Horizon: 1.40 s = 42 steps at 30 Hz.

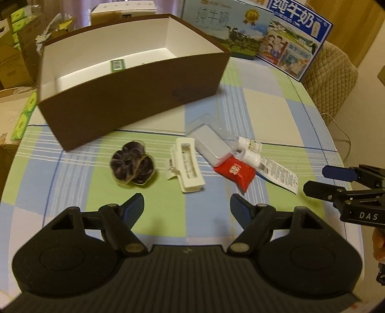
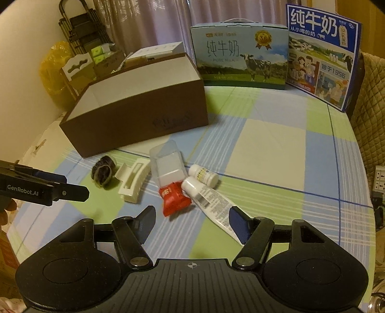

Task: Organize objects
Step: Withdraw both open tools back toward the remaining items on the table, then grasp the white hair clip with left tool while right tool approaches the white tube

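Hovering open, both grippers (image 1: pixel 187 204) (image 2: pixel 190 221) face bare tablecloth (image 2: pixel 276 144) right of the clutter.

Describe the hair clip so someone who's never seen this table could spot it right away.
Find the big brown box on the checked tablecloth. In front of it lies a row of small items; the hair clip is second from the left, beside the dark scrunchie. It is the only cream-white, rectangular claw-shaped piece.

Checked tablecloth (image 2: pixel 264 134), pale curtains (image 2: pixel 156 21), quilted chair (image 2: pixel 370 101), dim warm light
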### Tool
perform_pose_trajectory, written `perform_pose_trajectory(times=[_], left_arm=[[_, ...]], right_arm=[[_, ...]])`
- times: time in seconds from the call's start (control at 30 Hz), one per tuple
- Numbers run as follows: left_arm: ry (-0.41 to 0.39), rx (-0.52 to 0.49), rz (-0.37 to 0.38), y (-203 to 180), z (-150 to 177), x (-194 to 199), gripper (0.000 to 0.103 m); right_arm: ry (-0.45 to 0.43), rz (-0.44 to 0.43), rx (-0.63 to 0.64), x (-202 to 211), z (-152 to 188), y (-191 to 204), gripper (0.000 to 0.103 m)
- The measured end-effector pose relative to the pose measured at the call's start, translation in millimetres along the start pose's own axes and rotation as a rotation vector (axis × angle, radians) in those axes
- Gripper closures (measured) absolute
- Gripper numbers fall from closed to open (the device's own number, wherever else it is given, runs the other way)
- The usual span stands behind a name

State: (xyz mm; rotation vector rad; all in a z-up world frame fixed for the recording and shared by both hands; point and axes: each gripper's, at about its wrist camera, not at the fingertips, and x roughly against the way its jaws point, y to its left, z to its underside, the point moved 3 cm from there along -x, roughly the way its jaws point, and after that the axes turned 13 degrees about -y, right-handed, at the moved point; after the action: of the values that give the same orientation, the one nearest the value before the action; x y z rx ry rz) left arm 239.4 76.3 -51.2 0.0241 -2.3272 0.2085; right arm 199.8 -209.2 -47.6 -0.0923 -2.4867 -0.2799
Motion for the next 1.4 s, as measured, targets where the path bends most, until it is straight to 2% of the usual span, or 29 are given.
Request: perform_pose_trajectory(times=[0.27,0.43,1.0,1.13,1.4], left_arm=[[0.01,-0.004,0.019,-8,6,-19,0.029],[0.019,-0.015,0.022,-12,8,-32,0.033],[0.036,-0.054,0.0,-17,6,-87,0.036],[0.045,-0.062,-0.012,-14,3,-101,0.042],[0.048,-0.095,-0.025,-11,-6,-120,0.049]], right_arm=[[0.014,0.017,0.022,-5,10,-9,0.043],[0.022,0.011,0.059,-13,17,-14,0.043],[0.092,0.004,0.202,-74,28,-28,0.043],[0.107,0.001,0.216,-82,29,-31,0.043],[0.122,-0.021,0.218,-92,26,-33,0.043]])
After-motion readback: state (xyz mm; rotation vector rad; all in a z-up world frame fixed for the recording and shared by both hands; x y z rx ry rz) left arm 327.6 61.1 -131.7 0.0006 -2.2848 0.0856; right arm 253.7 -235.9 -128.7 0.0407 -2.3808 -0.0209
